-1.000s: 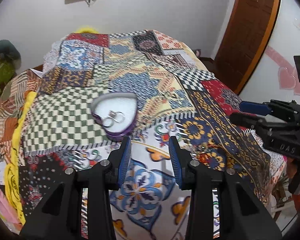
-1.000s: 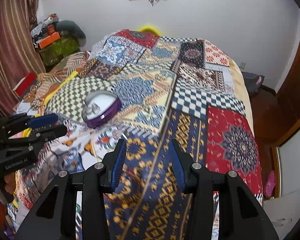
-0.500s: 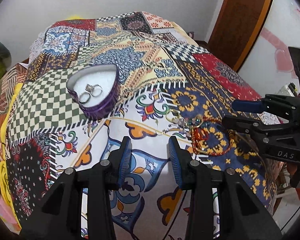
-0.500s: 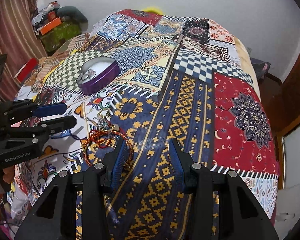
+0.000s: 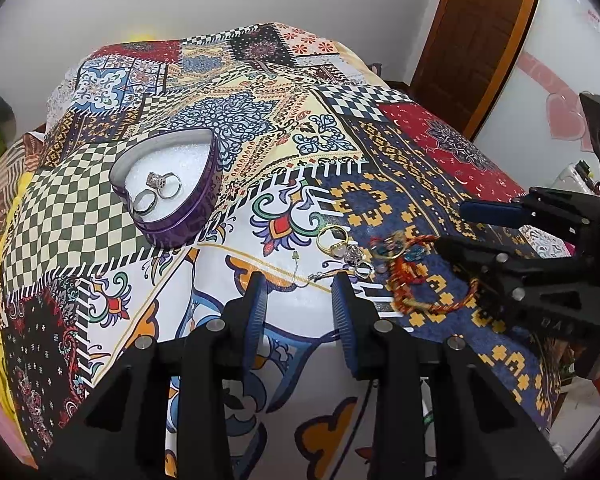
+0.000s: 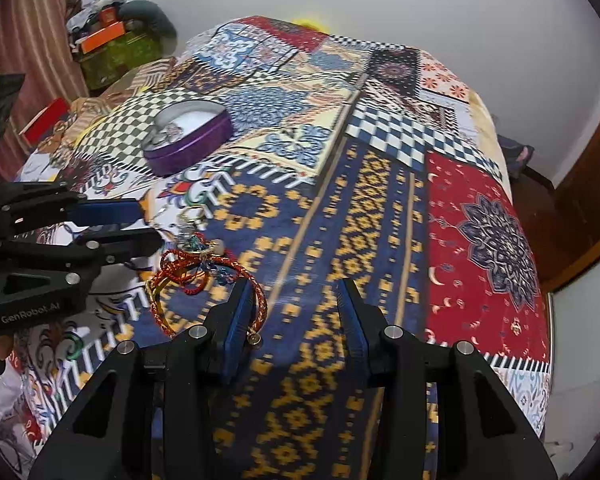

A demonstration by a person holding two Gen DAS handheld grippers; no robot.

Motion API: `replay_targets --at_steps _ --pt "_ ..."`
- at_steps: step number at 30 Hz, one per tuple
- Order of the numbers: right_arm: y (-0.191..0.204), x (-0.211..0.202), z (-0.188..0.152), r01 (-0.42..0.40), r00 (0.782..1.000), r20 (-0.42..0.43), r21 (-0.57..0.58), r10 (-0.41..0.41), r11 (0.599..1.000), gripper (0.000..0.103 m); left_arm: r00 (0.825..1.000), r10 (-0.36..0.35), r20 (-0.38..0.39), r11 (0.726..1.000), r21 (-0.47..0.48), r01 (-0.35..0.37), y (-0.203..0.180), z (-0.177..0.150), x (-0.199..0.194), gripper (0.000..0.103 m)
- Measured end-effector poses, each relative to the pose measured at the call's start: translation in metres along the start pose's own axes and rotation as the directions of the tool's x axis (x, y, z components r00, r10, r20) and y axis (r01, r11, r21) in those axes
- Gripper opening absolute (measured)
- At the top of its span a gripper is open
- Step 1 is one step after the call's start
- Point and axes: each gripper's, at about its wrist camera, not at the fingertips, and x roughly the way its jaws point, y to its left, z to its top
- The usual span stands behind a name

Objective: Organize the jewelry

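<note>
The bracelets [image 6: 204, 280] are seen just left of the right gripper [image 6: 296, 304], touching its left finger. Both it and the left gripper [image 5: 298, 300] are held wide, empty.

A purple heart-shaped tin [image 5: 172, 188] sits open on the bed's patchwork cover, three silver rings [image 5: 158, 190] lying on its white lining. Well apart from it lie a gold ring [image 5: 332, 240], small silver pieces [image 5: 356, 258] and tangled red-and-gold braided bracelets [image 5: 420, 280].
</note>
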Motion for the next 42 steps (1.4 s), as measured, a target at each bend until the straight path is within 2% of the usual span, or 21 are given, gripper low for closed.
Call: replay_targets --at_steps 5,8,13,21,27,31,34,35,39,42 --pt "-0.012 -0.003 -0.003 0.008 1.0 0.0 0.034 -0.008 0.999 0.04 1.0 0.008 -0.005 1.0 -0.003 -0.008 0.002 0.0 -0.002 0.033" --pt "-0.019 -0.005 -0.004 0.052 0.999 0.009 0.05 -0.052 0.997 0.04 1.0 -0.02 -0.009 1.0 -0.012 0.02 0.002 0.0 -0.008 0.023" --pt "-0.029 -0.01 -0.005 0.064 0.998 0.014 0.081 -0.066 0.995 0.04 0.998 -0.06 0.021 0.998 -0.004 0.06 -0.004 0.01 -0.017 0.016" --pt "-0.028 -0.021 0.0 0.015 0.999 0.043 0.098 -0.019 0.995 0.04 0.999 -0.042 0.008 0.999 0.02 0.042 -0.016 0.023 0.004 0.015" --pt "-0.022 -0.022 0.007 -0.017 0.998 0.058 0.093 0.012 0.996 0.04 0.997 -0.08 -0.006 0.997 -0.019 0.08 -0.011 0.029 0.017 0.015" --pt "-0.021 -0.02 0.01 -0.028 0.998 0.064 0.094 0.022 0.995 0.04 0.998 -0.067 -0.001 0.998 0.006 0.067 -0.015 0.029 0.02 0.015" --pt "-0.02 -0.018 0.013 -0.037 0.997 0.068 0.091 0.031 0.995 0.04 0.997 -0.071 0.011 0.997 0.014 0.071 -0.016 0.027 0.019 0.01" --pt "-0.019 -0.017 0.013 -0.041 0.997 0.067 0.087 0.035 0.995 0.04 0.997 -0.073 0.015 0.997 0.012 0.073 -0.015 0.027 0.018 0.002" --pt "-0.013 -0.011 0.015 -0.044 0.997 0.067 0.07 0.039 0.997 0.04 0.996 -0.086 0.034 0.996 0.002 0.086 -0.014 0.025 0.01 0.002" --pt "-0.01 -0.007 0.017 -0.058 0.997 0.059 0.059 0.054 0.997 0.032 0.995 -0.088 0.055 0.996 -0.007 0.088 -0.011 0.024 0.002 0.002"
